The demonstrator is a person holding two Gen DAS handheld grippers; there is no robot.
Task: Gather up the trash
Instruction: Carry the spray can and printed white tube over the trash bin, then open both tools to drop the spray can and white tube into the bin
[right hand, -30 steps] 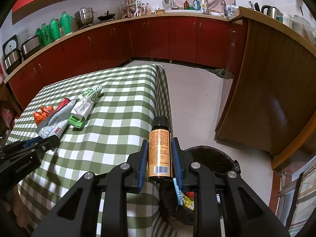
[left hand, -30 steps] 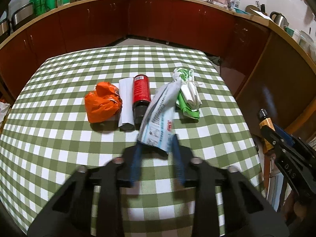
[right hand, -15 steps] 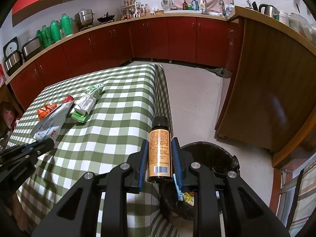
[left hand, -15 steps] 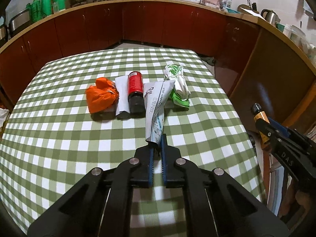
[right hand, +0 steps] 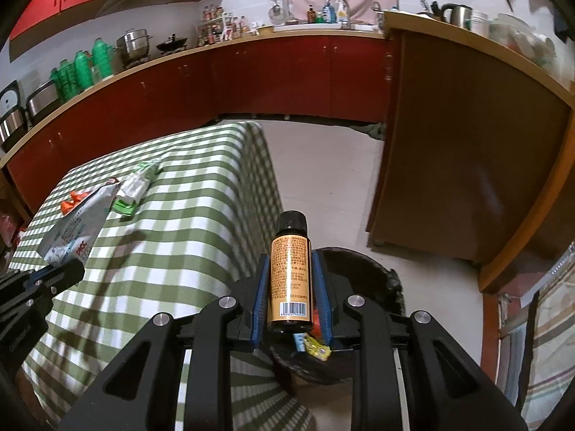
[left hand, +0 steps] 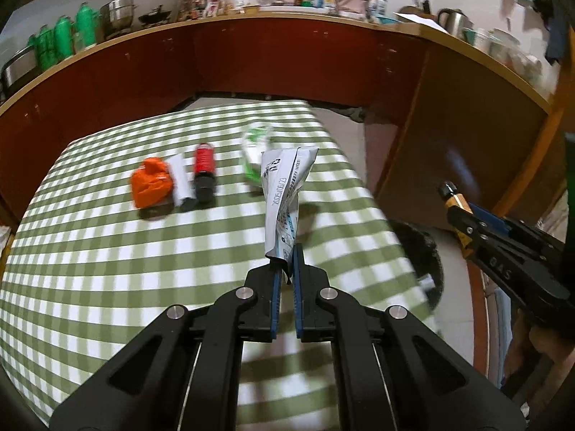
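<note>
I am holding my right hand-held gripper (right hand: 290,287) clamped on an upright amber bottle (right hand: 289,280), and the black bin (right hand: 363,287) is lying directly beneath and just ahead of it, beside the worktop (right hand: 187,222) edge. So this hand is the nearer one to drop. My left hand-held gripper (left hand: 286,269) is pinching the bottom end of a white wrapper (left hand: 285,194), its long axis pointing away from me, above the worktop, with the bin off to its right.

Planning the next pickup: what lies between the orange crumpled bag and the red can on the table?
A white folded paper lies between the orange crumpled bag and the red can, close beside both; the left wrist view shows it.
</note>
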